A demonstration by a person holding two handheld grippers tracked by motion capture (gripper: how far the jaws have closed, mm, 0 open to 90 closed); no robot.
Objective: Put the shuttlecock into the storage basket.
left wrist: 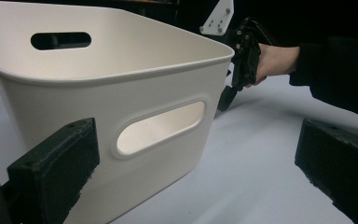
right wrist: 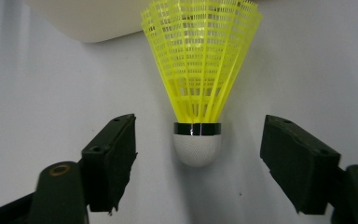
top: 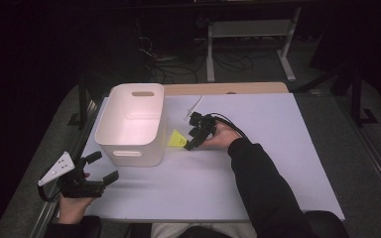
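Here the right gripper (right wrist: 198, 154) has its jaws spread on either side of a yellow shuttlecock (right wrist: 199, 74), whose white cork end sits midway in the gap with neither pad touching it. The shuttlecock lies on the white table (top: 278, 148), skirt toward the white bin (top: 131, 124) and just beside the bin's right wall. As far as the high view reaches into it, the bin holds nothing. The right hand (top: 221, 136) reaches in from the right, forearm in a dark sleeve stretched across the table. The left gripper (top: 101, 168) rests near the table's front left corner, jaws wide apart with nothing between them, pointed toward the bin's near wall with its slot handle; the left hand (top: 72, 203) grasps it from below.
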